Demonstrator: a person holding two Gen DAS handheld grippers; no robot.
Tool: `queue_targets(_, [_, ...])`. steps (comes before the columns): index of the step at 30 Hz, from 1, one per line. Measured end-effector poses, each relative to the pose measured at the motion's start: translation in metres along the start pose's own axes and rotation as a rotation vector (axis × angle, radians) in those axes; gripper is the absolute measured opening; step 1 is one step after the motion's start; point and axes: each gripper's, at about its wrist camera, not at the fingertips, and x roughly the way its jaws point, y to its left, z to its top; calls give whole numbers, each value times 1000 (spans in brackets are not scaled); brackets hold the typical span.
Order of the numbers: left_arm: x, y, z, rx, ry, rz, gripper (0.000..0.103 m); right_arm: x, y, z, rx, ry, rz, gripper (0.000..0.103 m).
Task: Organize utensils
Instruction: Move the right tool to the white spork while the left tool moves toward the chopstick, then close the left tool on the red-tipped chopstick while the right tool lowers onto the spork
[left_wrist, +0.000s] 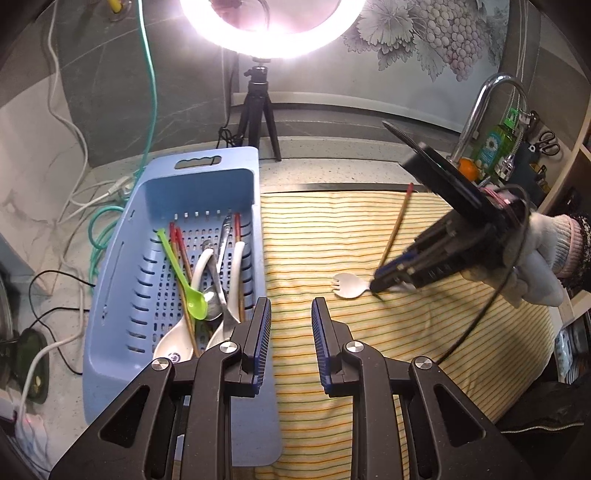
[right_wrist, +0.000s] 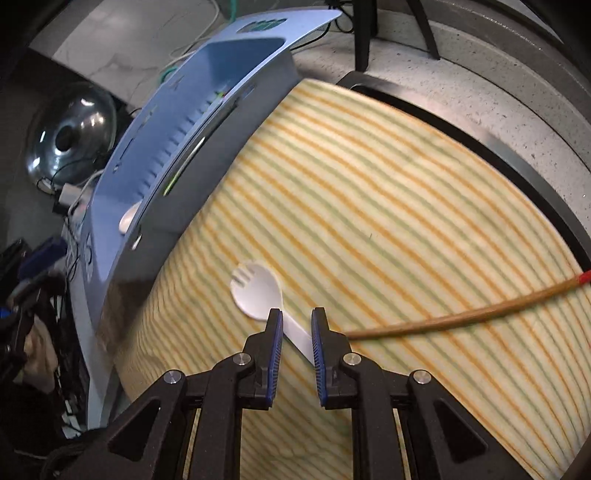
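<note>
A white plastic spork (left_wrist: 349, 288) lies on the yellow striped cloth (left_wrist: 369, 350). My right gripper (right_wrist: 297, 319) is open with its jaws on either side of the spork's handle (right_wrist: 300, 336), low at the cloth; it also shows in the left wrist view (left_wrist: 380, 288). A brown chopstick with a red tip (left_wrist: 397, 225) lies on the cloth beside it, also seen in the right wrist view (right_wrist: 461, 317). A blue perforated basket (left_wrist: 207, 177) holds several spoons, chopsticks and a green spoon (left_wrist: 184, 277). My left gripper (left_wrist: 291, 306) is open and empty, near the basket's right wall.
A ring light on a black tripod (left_wrist: 258, 110) stands behind the basket. Cables (left_wrist: 107, 218) trail left of it. A faucet (left_wrist: 484, 107), bottles and an orange sit at the back right. A metal lid (right_wrist: 70, 136) lies beyond the basket (right_wrist: 207, 118).
</note>
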Motion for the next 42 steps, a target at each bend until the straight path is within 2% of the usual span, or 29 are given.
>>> queue_targets(4, [7,-10,2,13,-6,-35,21,-8,-8,-29,31,7,19,15])
queue_targets(9, [21,-31,1,44,25,-95,21,-16,-24,-53,80,3,34,15])
queue_targets(12, [34,-44,5,72,49,-129,21,-26,-30,-61,131,-38,22,15])
queue_targets(16, [47,-60,17,129,56,-131,21,-51,-46,-76,213,-124,23,15])
queue_targets(20, [55,-58,33,121,48,-139,21,-57,-37,-85,258,-161,133,15])
queue_targets(23, [57,-53,41,114,43,-152,21,-42,-28,-86,277,-140,199,15])
queue_targets(26, [63,-50,48,117,50,-165,21,-27,-27,-85,317,-130,172,15])
queue_targets(29, [71,-50,54,135,64,-168,21,-33,-46,-93,394,-156,139,15])
queue_targets(33, [92,-59,67,162,102,-208,21,-51,-74,-102,504,-228,70,15])
queue_targets(37, [119,-79,83,208,151,-265,21,-58,-79,-108,554,-268,111,16])
queue_targets(42, [157,-108,92,294,240,-284,21,-52,-64,-116,551,-256,166,16])
